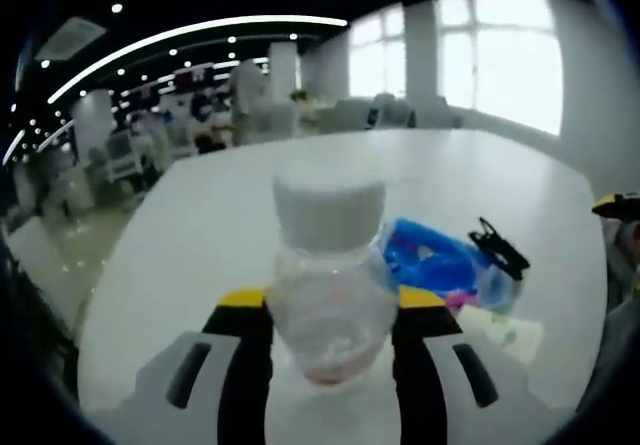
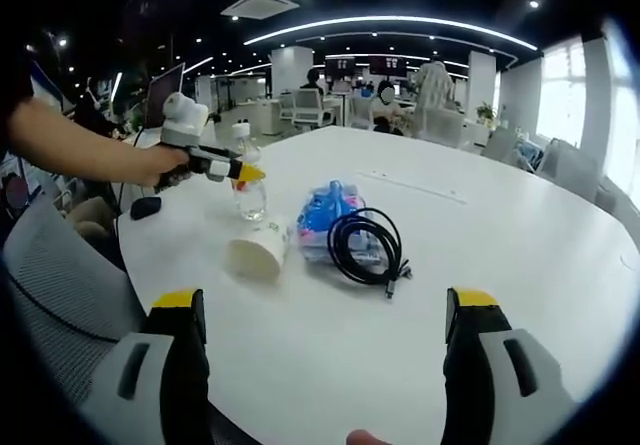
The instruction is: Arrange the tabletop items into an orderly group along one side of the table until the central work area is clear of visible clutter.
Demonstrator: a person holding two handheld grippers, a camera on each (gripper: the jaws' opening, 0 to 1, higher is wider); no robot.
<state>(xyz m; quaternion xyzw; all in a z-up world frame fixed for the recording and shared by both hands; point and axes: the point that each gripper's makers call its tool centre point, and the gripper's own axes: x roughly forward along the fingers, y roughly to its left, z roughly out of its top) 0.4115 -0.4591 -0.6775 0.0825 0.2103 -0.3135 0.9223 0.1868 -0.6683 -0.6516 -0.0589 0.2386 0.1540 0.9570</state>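
Left hand-held gripper (image 1: 330, 315) clamped on a clear bottle (image 1: 330, 285) above the white worktop (image 2: 500, 235); right hand-held gripper (image 2: 325, 310) spread apart, facing paper cup (image 2: 258, 250), blue bag (image 2: 330, 220) and black cable (image 2: 368, 248).

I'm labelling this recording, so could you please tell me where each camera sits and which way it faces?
Left gripper view: rides the left tongs, looking along the white table toward windows; its jaws clamp a clear bottle with a white cap.
Right gripper view: rides the right tongs, jaws wide apart, facing across the table at a paper cup, blue packet and black cable; a forearm shows.
Shared: bottle, blue packet, cable, table; the right gripper view also sees the left tongs.
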